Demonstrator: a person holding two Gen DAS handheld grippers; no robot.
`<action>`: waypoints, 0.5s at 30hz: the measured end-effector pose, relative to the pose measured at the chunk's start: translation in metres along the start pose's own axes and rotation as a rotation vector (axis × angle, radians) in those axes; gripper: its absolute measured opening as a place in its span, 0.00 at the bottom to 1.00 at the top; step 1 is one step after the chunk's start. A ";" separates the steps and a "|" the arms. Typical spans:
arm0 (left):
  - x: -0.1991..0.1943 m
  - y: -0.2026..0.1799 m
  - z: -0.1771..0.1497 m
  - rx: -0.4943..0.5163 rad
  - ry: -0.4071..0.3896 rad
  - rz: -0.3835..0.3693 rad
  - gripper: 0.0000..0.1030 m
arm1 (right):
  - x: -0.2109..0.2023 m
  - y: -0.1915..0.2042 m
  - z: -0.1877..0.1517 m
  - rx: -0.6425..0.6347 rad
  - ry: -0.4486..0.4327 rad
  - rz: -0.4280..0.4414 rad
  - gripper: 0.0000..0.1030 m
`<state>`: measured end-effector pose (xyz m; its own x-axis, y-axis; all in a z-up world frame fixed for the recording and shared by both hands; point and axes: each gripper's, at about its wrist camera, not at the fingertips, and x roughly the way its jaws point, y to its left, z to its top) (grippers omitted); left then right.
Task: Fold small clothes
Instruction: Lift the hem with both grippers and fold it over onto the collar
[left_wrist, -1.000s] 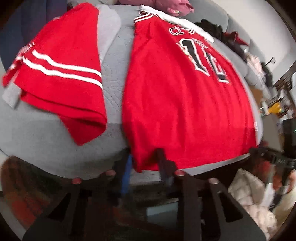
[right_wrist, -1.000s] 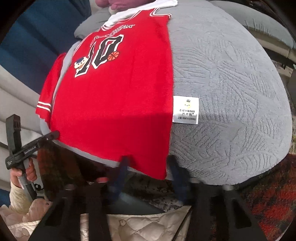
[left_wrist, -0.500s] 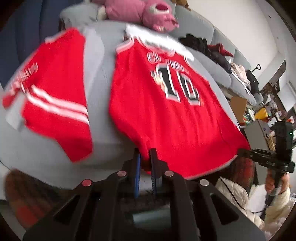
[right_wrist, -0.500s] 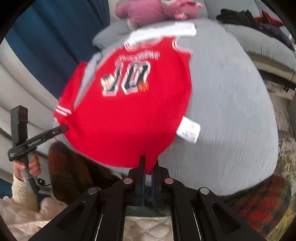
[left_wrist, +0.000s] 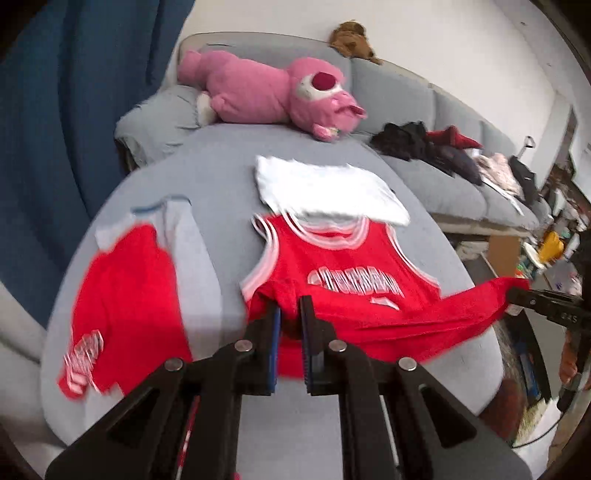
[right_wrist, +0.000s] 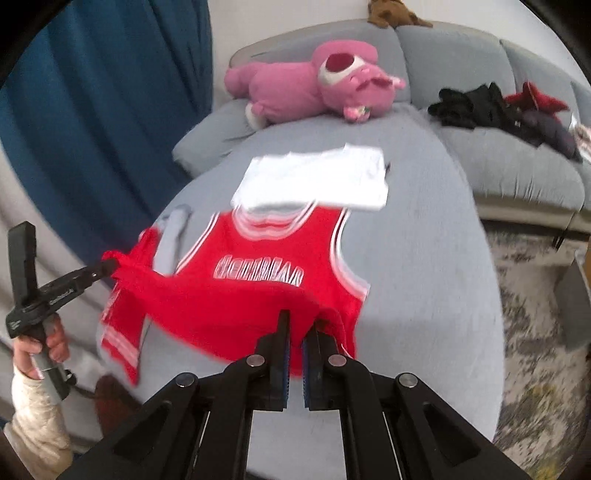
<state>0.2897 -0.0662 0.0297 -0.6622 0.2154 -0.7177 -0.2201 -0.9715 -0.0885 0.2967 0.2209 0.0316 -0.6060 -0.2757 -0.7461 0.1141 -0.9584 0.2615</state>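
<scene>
A red basketball jersey (left_wrist: 343, 273) with white trim lies on a grey round cushion (left_wrist: 229, 184), its lower half lifted and carried toward the collar. My left gripper (left_wrist: 290, 314) is shut on one bottom corner of the jersey. My right gripper (right_wrist: 295, 325) is shut on the other bottom corner of the jersey (right_wrist: 258, 273). Each gripper shows in the other view: the right gripper (left_wrist: 532, 299) at the right edge, the left gripper (right_wrist: 99, 267) at the left, held by a hand (right_wrist: 40, 343). The chest lettering shows; the number is hidden under the fold.
A folded white garment (left_wrist: 325, 188) lies just beyond the jersey's collar. Red and grey shorts (left_wrist: 125, 295) lie to the left on the cushion. A pink plush toy (left_wrist: 273, 96) and dark clothes (left_wrist: 424, 144) rest on the grey sofa (left_wrist: 461, 192) behind. A blue curtain (left_wrist: 66, 110) hangs at left.
Both grippers shut on the jersey's bottom corners, then lifted the hem and carried it forward over the shirt toward the collar, covering the number.
</scene>
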 end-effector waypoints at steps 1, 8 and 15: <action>0.008 0.001 0.009 0.003 0.003 0.001 0.08 | 0.006 -0.001 0.012 -0.001 0.004 -0.007 0.04; 0.082 0.022 0.083 0.004 0.096 0.069 0.08 | 0.077 -0.023 0.083 0.034 0.088 -0.074 0.04; 0.162 0.039 0.110 -0.006 0.190 0.080 0.08 | 0.147 -0.041 0.116 0.031 0.169 -0.102 0.04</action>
<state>0.0949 -0.0581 -0.0140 -0.5306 0.1153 -0.8398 -0.1676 -0.9854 -0.0294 0.1112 0.2283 -0.0181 -0.4724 -0.1878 -0.8612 0.0332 -0.9801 0.1955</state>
